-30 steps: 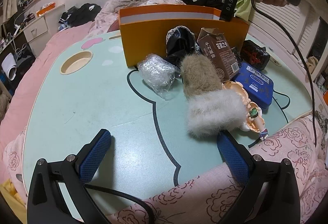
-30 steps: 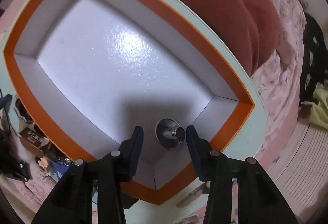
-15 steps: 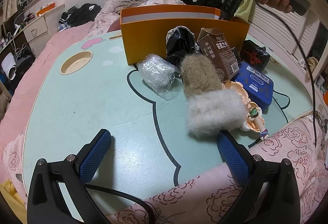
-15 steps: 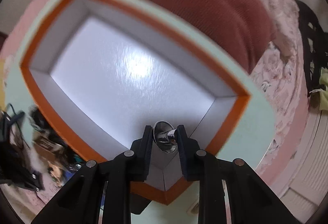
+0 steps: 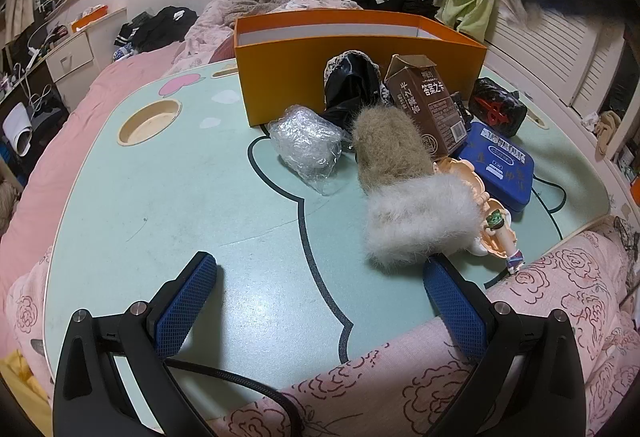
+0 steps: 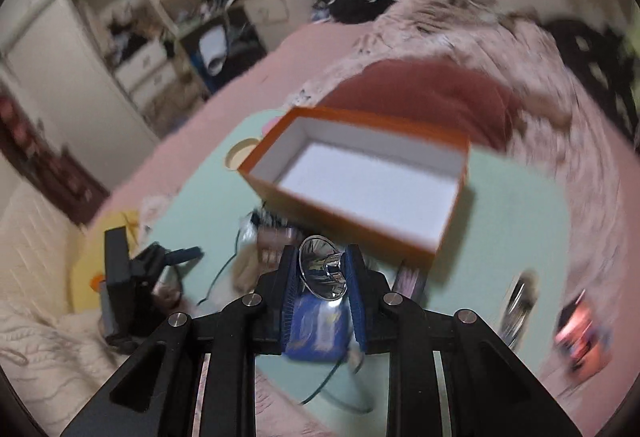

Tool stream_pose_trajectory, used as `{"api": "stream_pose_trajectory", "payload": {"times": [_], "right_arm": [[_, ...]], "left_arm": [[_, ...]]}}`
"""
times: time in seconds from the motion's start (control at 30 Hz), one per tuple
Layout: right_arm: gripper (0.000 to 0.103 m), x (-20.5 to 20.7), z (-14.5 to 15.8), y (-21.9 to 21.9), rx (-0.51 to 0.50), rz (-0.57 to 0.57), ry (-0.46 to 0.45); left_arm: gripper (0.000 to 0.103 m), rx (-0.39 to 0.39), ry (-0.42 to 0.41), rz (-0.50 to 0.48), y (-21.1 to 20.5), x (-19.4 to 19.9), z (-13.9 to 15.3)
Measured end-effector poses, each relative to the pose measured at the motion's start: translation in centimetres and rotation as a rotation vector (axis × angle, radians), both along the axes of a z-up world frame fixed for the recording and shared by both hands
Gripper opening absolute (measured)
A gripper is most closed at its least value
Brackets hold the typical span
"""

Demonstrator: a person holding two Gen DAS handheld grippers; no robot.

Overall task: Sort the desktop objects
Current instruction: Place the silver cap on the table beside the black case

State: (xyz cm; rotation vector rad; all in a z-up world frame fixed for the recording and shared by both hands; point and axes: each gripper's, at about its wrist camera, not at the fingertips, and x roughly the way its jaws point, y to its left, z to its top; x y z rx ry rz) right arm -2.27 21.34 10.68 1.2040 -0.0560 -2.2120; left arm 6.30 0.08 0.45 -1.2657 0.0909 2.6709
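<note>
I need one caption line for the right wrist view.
Right gripper clamps a shiny metal funnel above the empty orange box.

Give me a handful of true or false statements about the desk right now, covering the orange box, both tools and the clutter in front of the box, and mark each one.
1. The right tool grips a shiny metal funnel. True.
2. The orange box holds the blue tin. False: the blue tin lies on the table, and the box interior looks bare in the right wrist view.
3. The left tool is open with nothing between its pads. True.
4. The brown carton lies flat on its side. False: it stands, leaning slightly, in front of the box.
5. The white fur piece sits nearer the left tool than the plastic wrap bundle. True.
</note>
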Motion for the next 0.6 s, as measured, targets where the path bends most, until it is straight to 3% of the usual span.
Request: {"api": "stream_pose_trajectory", "payload": {"times": [0.07,0.2,0.33,0.37,0.4,0.47,0.6], "right_arm": [[0.023,1.4,-2.0,1.4,-0.034,-0.077,0.006],[0.023,3.7,-5.9,2.9,-0.216,-0.140,-0.035],[0.026,4.4,-7.4,1.8,-0.218,-0.240,0.058],[0.033,4.9,-7.4,1.3,-0.230,-0.254,0.096],[0.050,4.8,-7.5,1.1,-0.246,-0.259,0.116],[0.074,6.6,-7.4,0.8,-0.253,-0.308,0.192],[0.077,9.9,-8.5,0.2,-0.087,-0.418,0.271]], "left_arm": [[0.103,0.000,0.000,0.000,0.0,0.0,0.0],[0.103,0.000,0.000,-0.001,-0.1,0.1,0.0],[0.103,0.002,0.001,-0.001,-0.1,0.1,0.0],[0.103,0.002,0.002,0.000,-0.1,0.1,0.0],[0.103,0.002,0.003,0.002,-0.1,0.1,0.0],[0.103,0.002,0.004,0.004,-0.1,0.0,0.0],[0.103,0.002,0.004,0.004,-0.1,0.1,-0.1]]}}
